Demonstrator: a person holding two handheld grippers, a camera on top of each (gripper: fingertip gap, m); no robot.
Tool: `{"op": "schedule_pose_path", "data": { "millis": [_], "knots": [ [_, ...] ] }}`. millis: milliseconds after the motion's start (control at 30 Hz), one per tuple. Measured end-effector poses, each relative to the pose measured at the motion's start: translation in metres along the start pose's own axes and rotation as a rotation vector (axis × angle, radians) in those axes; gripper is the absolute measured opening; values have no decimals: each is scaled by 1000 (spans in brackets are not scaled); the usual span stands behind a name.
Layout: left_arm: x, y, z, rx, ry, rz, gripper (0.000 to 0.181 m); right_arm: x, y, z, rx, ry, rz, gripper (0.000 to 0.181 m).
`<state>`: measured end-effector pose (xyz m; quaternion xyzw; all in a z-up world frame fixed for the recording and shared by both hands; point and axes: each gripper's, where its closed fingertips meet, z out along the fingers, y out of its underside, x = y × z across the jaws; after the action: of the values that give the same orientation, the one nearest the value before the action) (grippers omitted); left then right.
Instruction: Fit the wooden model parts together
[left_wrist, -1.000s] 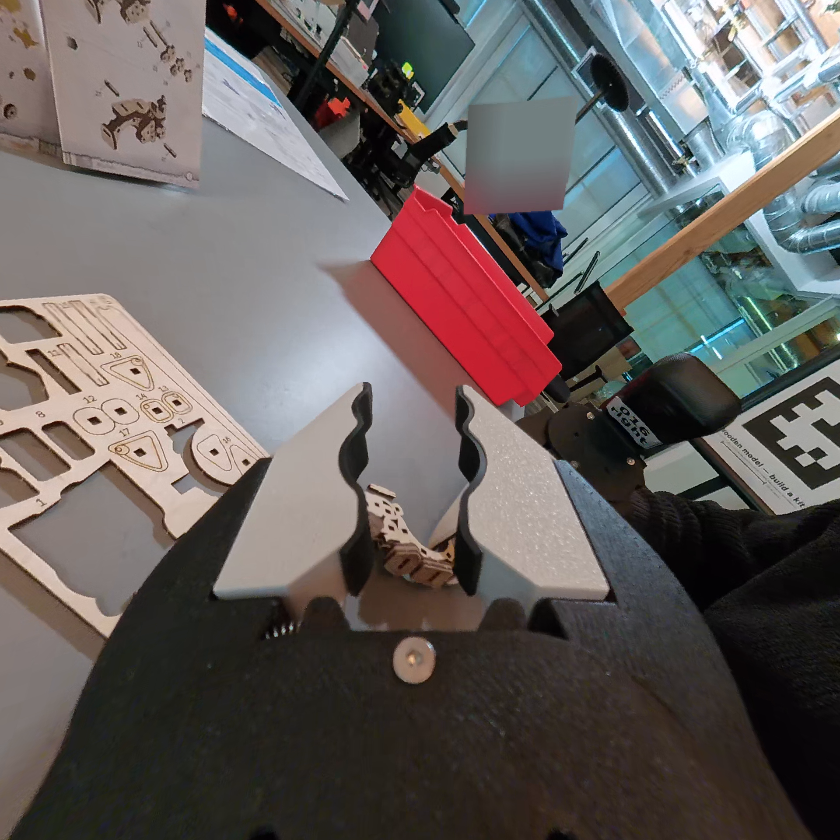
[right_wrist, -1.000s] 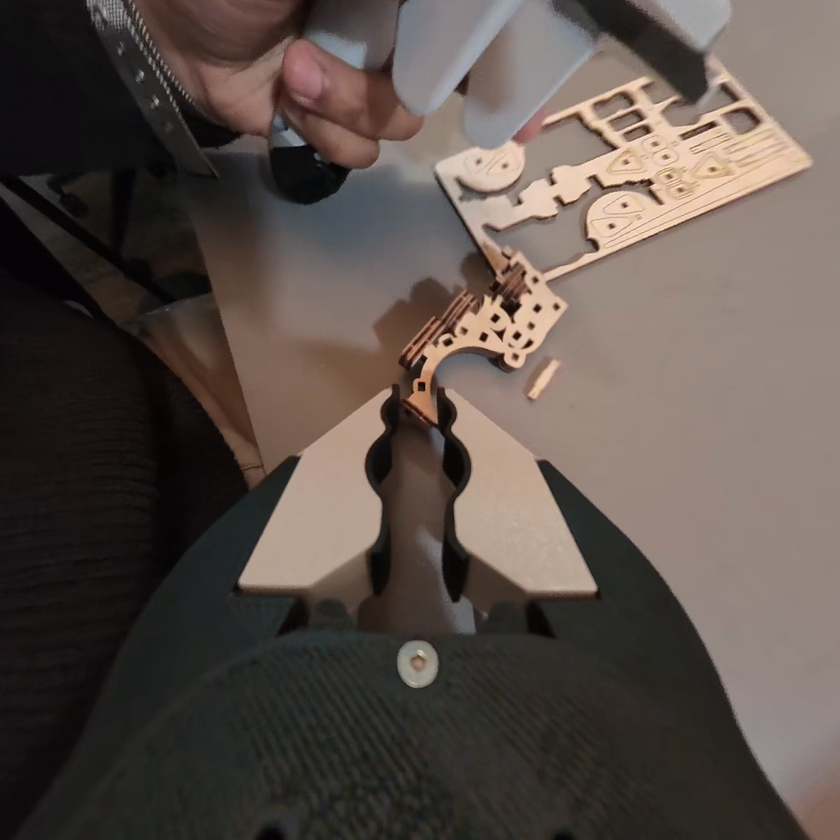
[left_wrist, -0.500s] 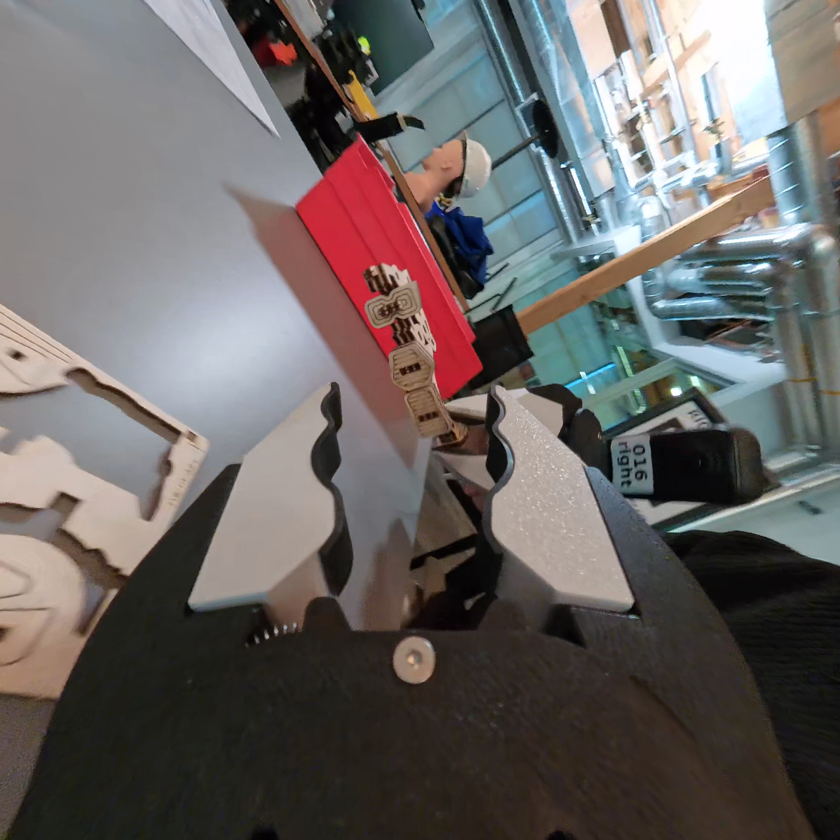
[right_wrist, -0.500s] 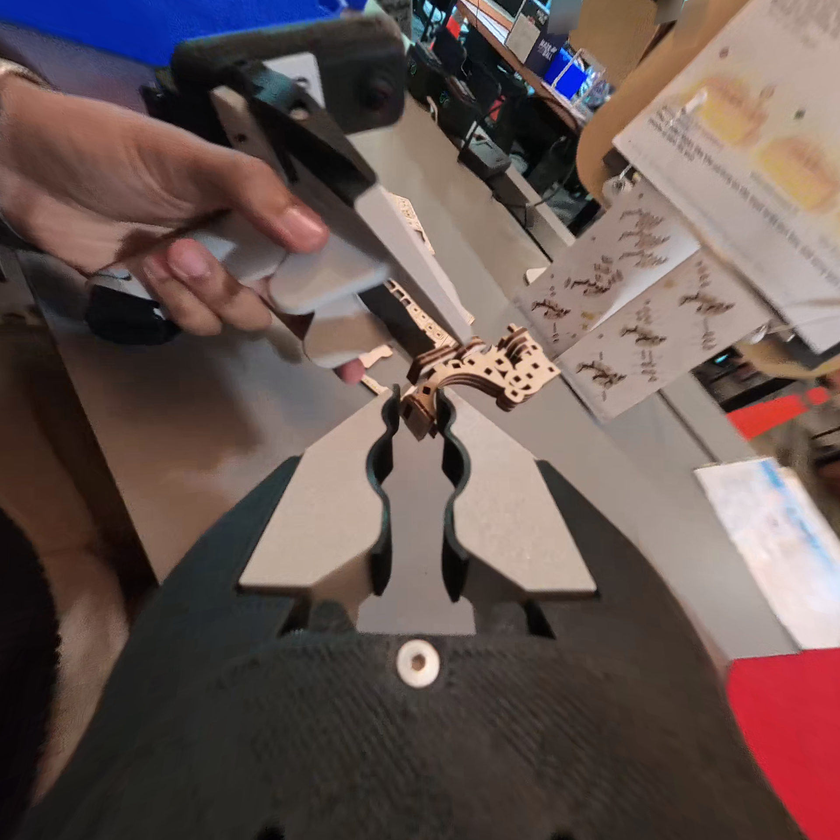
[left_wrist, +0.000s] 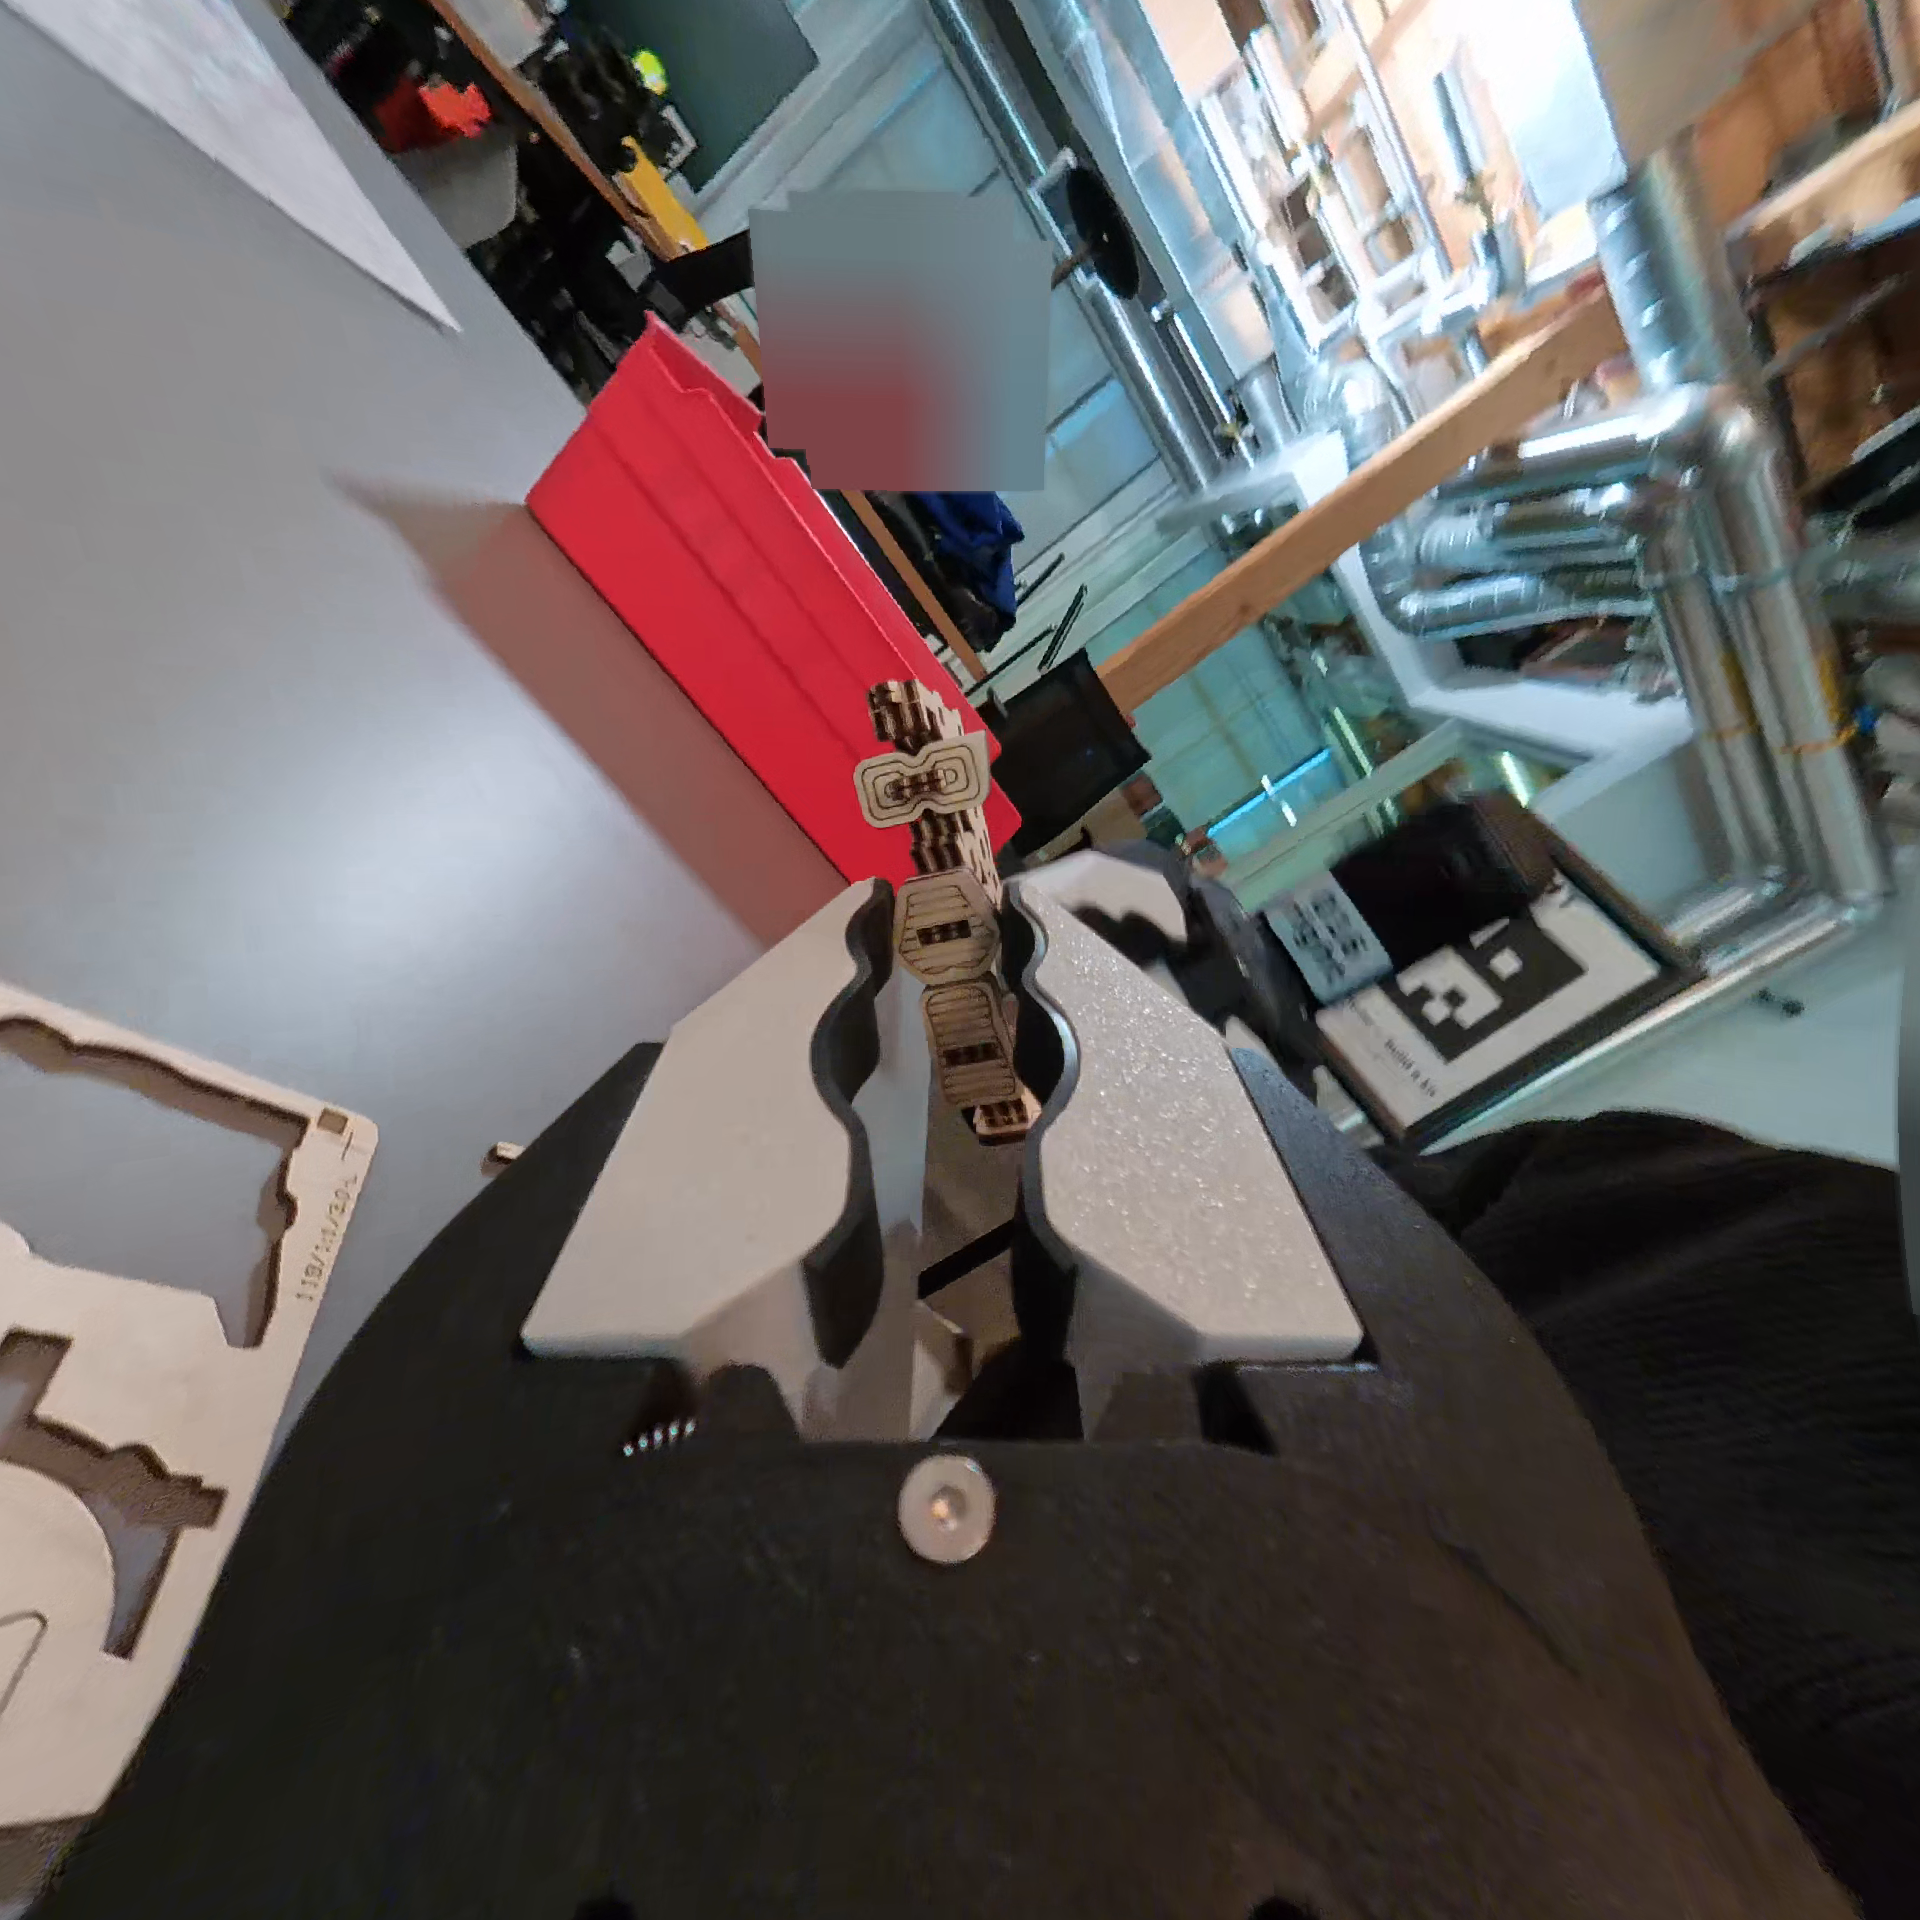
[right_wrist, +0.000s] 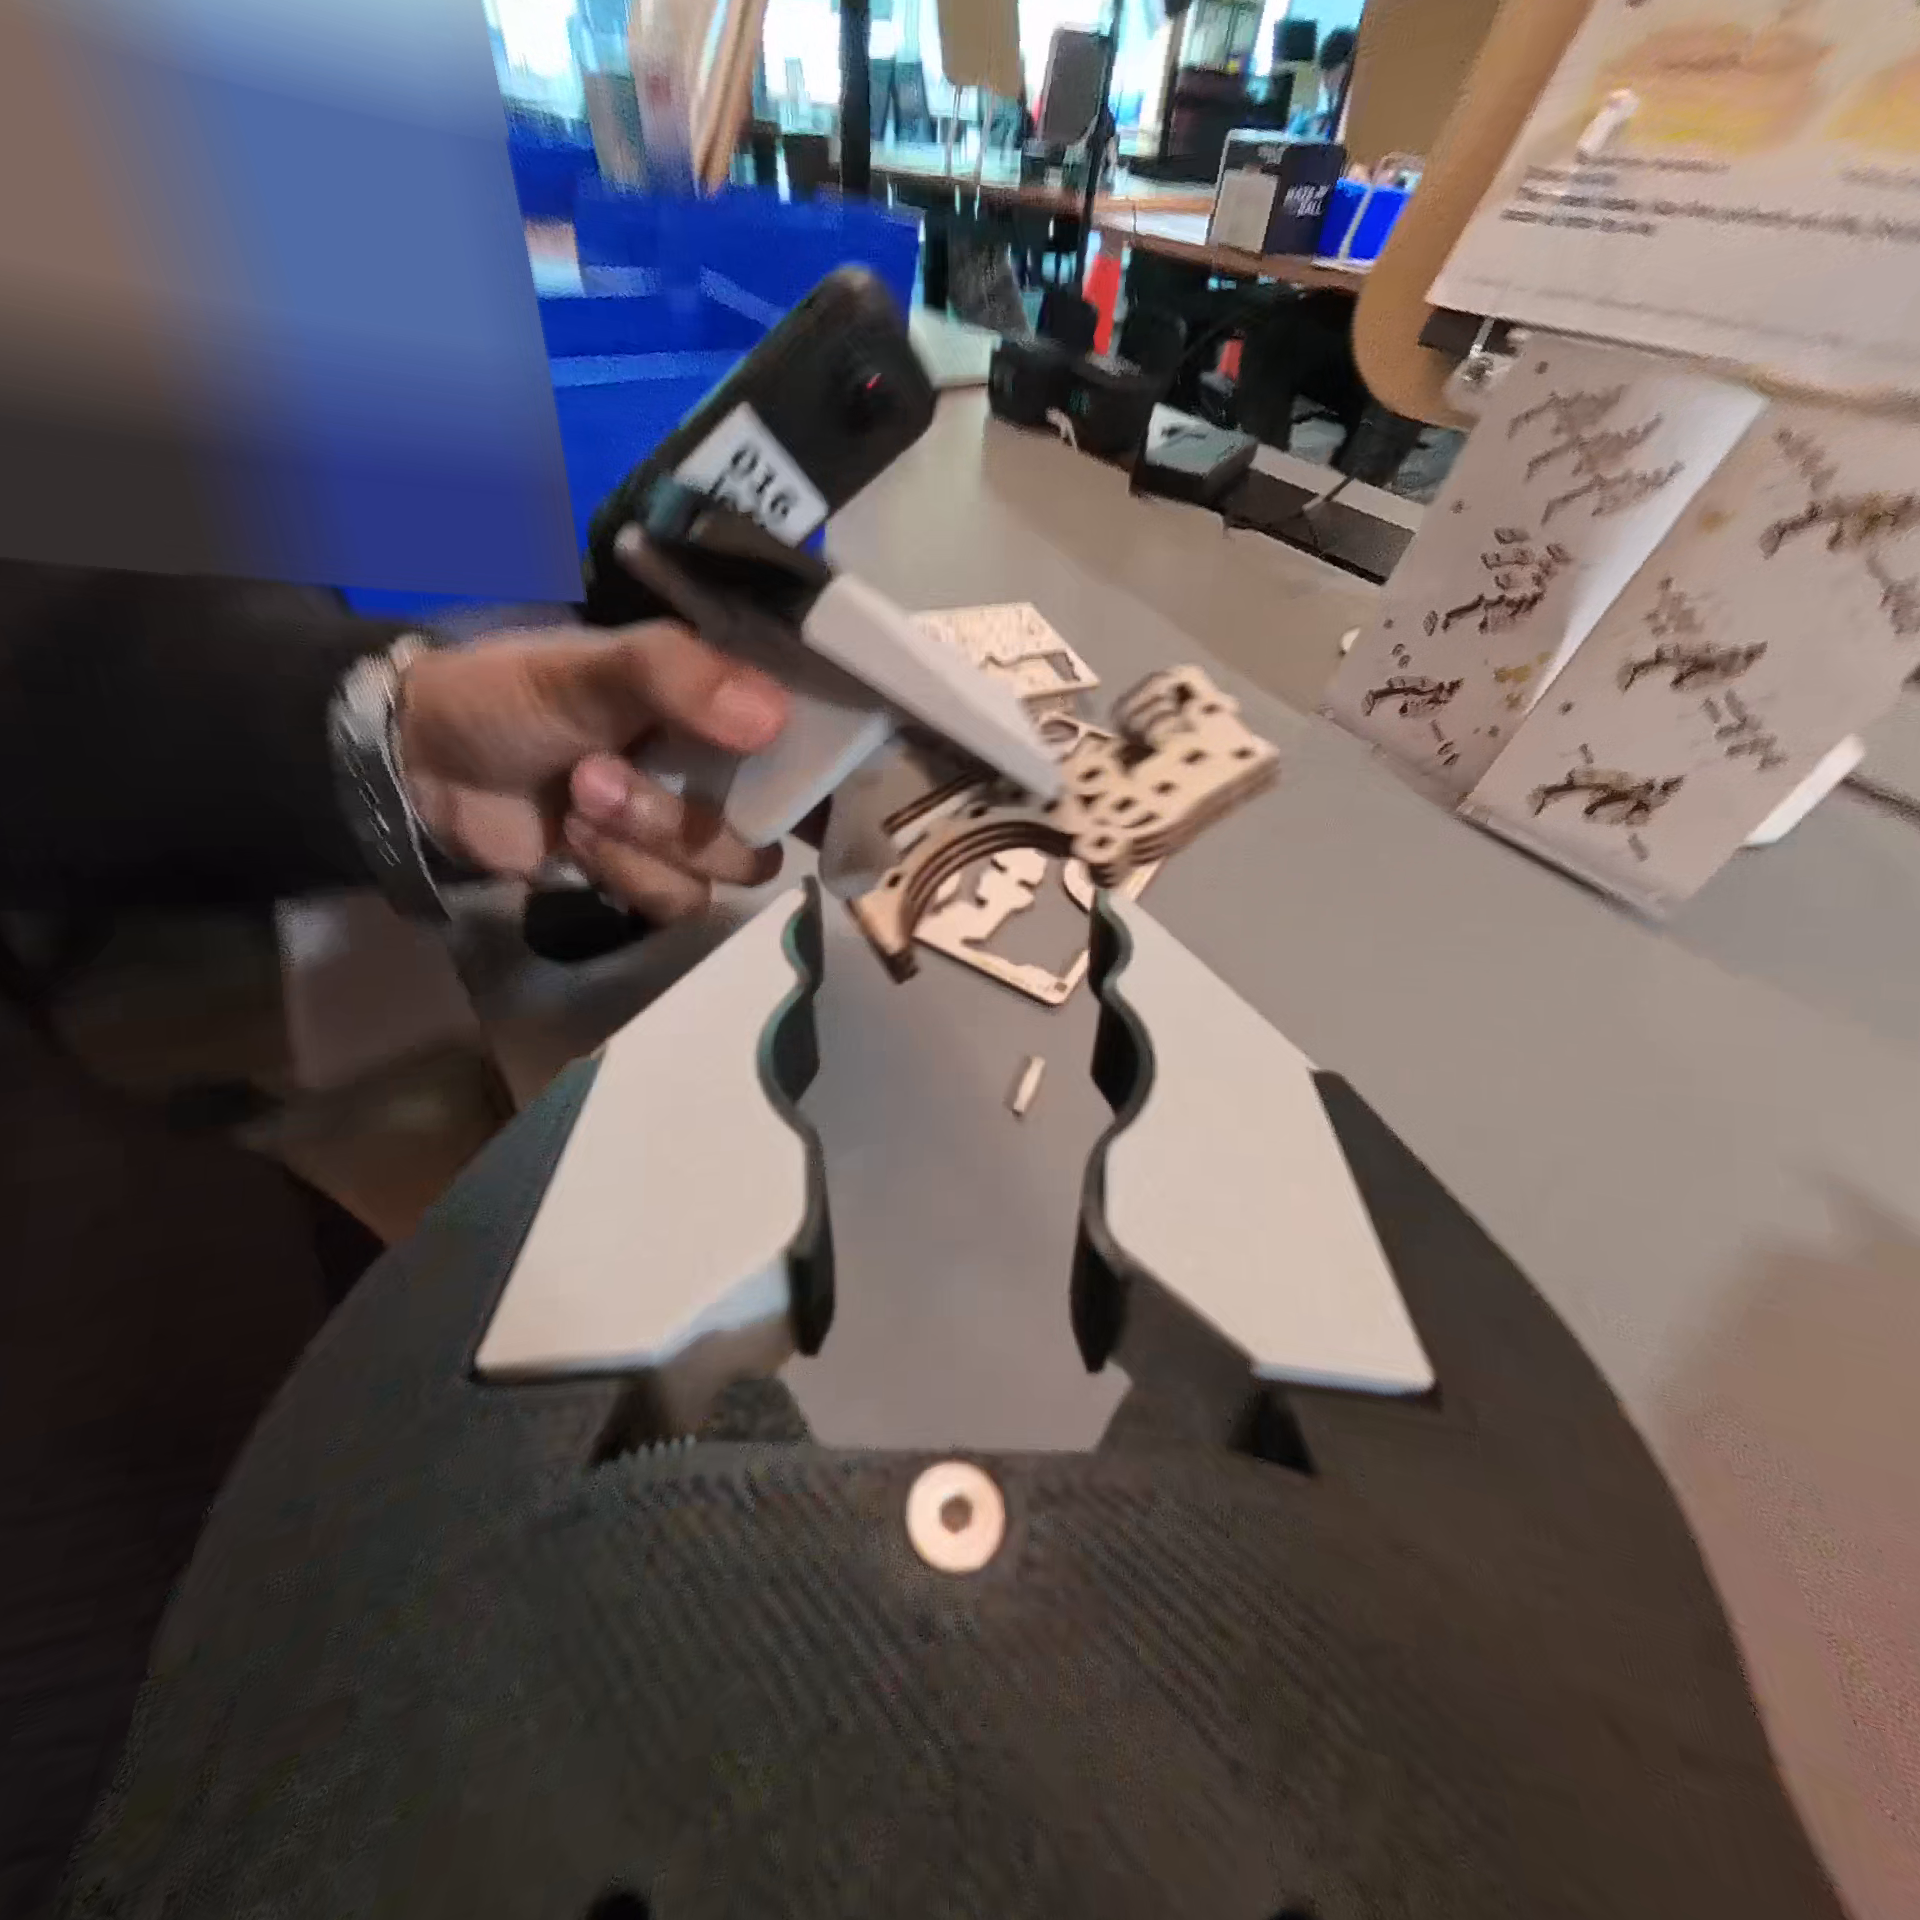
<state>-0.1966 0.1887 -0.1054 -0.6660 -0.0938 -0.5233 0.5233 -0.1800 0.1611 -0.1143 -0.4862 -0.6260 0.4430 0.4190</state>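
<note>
The wooden model assembly (left_wrist: 940, 935), a curved stack of laser-cut plates, stands edge-on between my left gripper's (left_wrist: 943, 914) jaws, which are shut on it. In the right wrist view the left gripper (right_wrist: 1039, 779), held in a hand (right_wrist: 582, 758), carries the same assembly (right_wrist: 1153, 758) above the table. My right gripper (right_wrist: 954, 914) is open and empty, just below and in front of the assembly's curved end. A small loose wooden peg (right_wrist: 1027, 1086) lies on the table between its fingers.
A cut-out wooden part sheet (left_wrist: 156, 1299) lies flat at the left, with another piece (right_wrist: 997, 940) under the held assembly. A red bin (left_wrist: 748, 582) stands at the table's far edge. Instruction sheets (right_wrist: 1621, 665) stand propped at the right. Less than 4 cm separates the two grippers' tips.
The right gripper lifted the assembly off the table, then let go and opened. The left gripper closed on the assembly and now holds it.
</note>
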Motion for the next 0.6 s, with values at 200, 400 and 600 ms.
{"op": "schedule_pose_path", "data": {
  "millis": [200, 400, 600],
  "knots": [
    [14, 15, 4, -116, 43, 190, 17, 32, -8, -17, 184, -164, 539, 37],
    [15, 27, 5, -176, 75, 174, 18, 28, -8, -17, 224, -336, 740, 14],
    [7, 23, 3, -130, 48, 150, 36, 28, -10, -16, 256, -420, 890, 7]
  ]
}}
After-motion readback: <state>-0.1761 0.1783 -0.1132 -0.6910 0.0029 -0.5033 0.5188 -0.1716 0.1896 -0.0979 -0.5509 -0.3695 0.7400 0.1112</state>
